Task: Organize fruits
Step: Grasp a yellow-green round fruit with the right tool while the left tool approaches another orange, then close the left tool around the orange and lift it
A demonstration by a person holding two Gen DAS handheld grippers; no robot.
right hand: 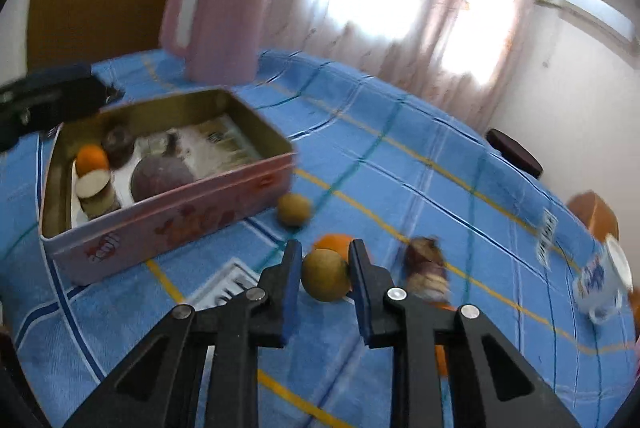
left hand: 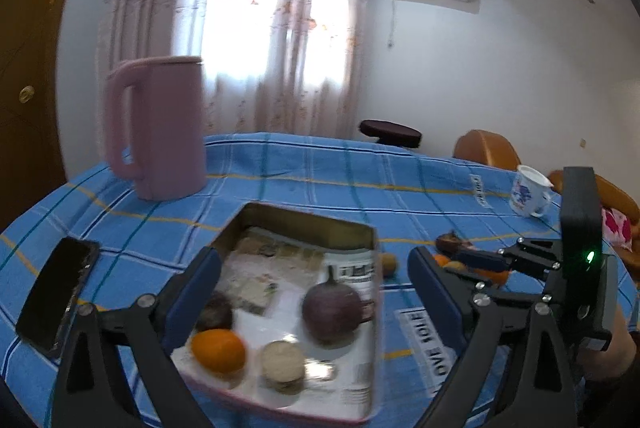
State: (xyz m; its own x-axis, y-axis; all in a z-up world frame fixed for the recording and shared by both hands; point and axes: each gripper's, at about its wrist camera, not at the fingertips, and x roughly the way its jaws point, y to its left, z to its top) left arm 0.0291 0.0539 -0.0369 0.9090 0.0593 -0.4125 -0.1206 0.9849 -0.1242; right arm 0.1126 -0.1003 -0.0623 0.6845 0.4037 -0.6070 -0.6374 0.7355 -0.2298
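Round brown fruit [right hand: 325, 275] between right jaws

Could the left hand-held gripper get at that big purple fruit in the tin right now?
Probably yes: the left hand-held gripper is open over the uncovered tin, and the purple fruit shows between its fingers with nothing on top.

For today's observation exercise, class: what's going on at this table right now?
A person is sorting fruit into a pink tin on a blue checked cloth. The right gripper straddles a small brownish-green fruit; whether it grips it is unclear. The left gripper hovers open over the tin, which already holds an orange and a purple fruit.
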